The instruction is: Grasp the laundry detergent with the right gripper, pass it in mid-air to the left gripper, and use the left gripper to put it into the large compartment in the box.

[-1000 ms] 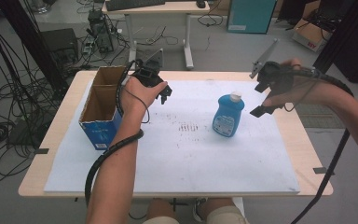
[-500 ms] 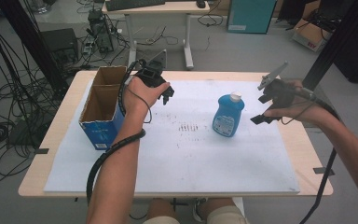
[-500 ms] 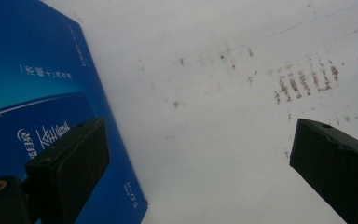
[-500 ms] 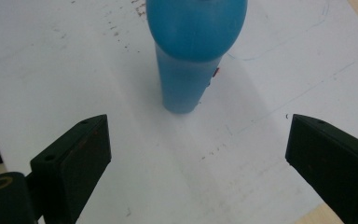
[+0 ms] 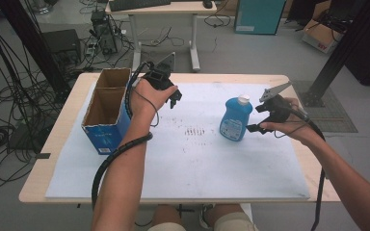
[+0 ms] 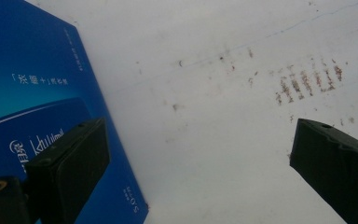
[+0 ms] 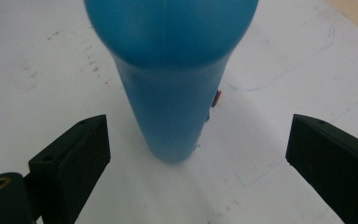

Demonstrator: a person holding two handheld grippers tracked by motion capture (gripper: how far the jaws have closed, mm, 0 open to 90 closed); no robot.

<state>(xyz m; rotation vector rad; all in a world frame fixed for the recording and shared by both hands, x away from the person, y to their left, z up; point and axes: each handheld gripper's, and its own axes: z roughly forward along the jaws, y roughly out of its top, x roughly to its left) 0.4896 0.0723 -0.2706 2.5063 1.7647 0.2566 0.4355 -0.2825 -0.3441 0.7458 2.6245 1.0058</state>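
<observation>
While cables litter the floor, both tools gape over the stained white sheet (image 5: pixel 197 159).

- A white sheet (image 5: pixel 183 159) covers most of the wooden surface (image 5: pixel 58 144), with faint reddish smudges (image 5: pixel 195 131) near its middle.
- Beyond it stands a desk (image 5: pixel 173 8) with a keyboard (image 5: pixel 132 4).
- Black cables (image 5: pixel 9 101) sprawl over the floor at left.
- A teal cabinet (image 5: pixel 257 15) and a cardboard box (image 5: pixel 322 33) stand at the back.
</observation>
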